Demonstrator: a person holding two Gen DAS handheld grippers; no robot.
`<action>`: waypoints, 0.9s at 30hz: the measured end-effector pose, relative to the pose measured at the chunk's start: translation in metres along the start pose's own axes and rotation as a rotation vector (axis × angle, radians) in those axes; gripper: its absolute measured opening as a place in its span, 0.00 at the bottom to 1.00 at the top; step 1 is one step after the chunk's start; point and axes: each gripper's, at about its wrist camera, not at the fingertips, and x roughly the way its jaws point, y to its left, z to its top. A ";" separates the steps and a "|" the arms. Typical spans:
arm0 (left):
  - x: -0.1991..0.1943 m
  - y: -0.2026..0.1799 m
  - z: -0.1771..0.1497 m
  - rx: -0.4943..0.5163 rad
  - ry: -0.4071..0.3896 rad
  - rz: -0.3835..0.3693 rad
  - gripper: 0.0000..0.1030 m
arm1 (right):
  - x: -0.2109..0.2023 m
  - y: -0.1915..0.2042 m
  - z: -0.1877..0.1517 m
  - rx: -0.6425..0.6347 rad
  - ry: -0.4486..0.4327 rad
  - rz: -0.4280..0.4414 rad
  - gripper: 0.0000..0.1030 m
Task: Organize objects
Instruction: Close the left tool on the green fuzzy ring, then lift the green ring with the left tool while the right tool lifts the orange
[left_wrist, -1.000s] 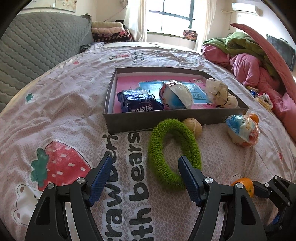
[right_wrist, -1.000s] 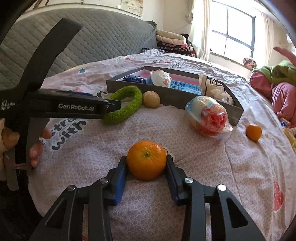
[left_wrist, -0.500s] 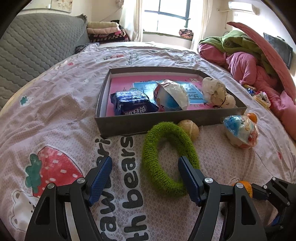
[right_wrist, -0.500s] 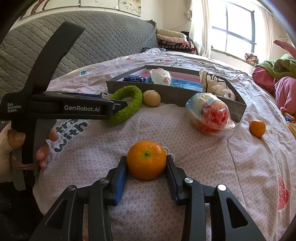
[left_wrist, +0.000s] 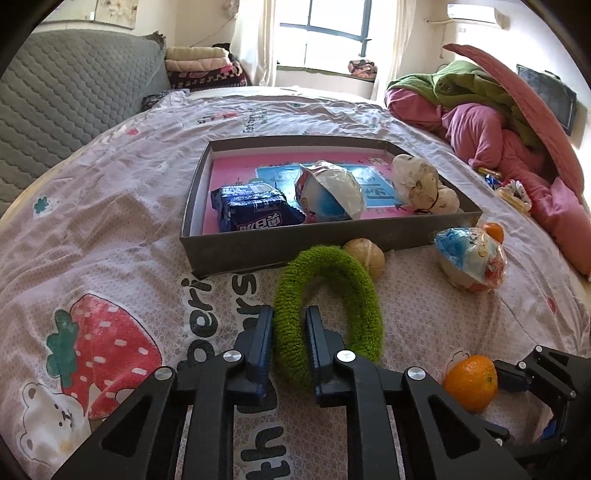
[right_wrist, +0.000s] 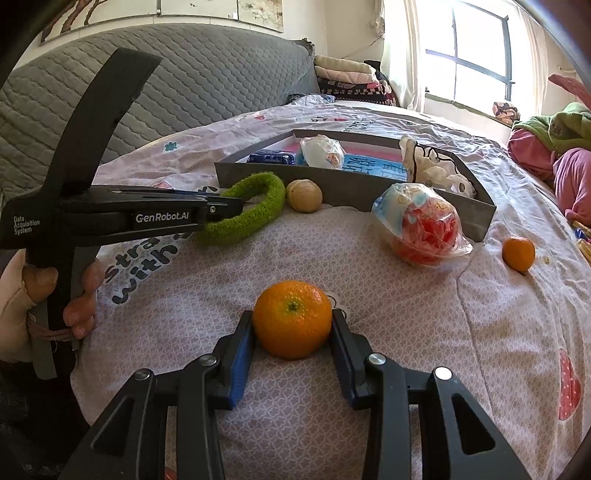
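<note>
While we hold both tools low over the bed, the scene reads as follows.

Green ring: our fuzzy green fabric ring lies flat on the bedspread just in front of the tray, its near-left side pinched in our left tool.
Left gripper: our left gripper has just been closing, and its blue pads now press on the ring's band from both sides, jaws narrow.
Orange: our round orange fruit sits on the bedspread, stem end up, between our right tool's pads.
Right gripper: our right gripper holds the fruit at mid width, both pads touching its sides.
Left hand: our left hand wraps the black handle at the left edge of the right view.
Tray: our shallow grey cardboard tray with a pink floor holds a dark blue snack packet, a white and blue bag and a cream plush toy.
Beside the tray: a tan walnut-like ball touches the ring's far end; a clear bag of red and blue items lies right of it; a small orange rests farther right.
Bedspread: our pale quilt printed with strawberries and bears carries everything.
</note>
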 end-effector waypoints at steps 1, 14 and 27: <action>-0.001 0.000 0.000 -0.001 -0.004 -0.002 0.15 | 0.000 0.000 0.000 0.001 -0.001 0.001 0.39; -0.023 -0.005 0.000 0.034 -0.072 -0.012 0.14 | -0.007 0.000 0.003 -0.007 -0.030 0.014 0.38; -0.031 -0.004 0.000 0.037 -0.101 -0.015 0.14 | -0.013 -0.003 0.006 -0.003 -0.064 0.008 0.38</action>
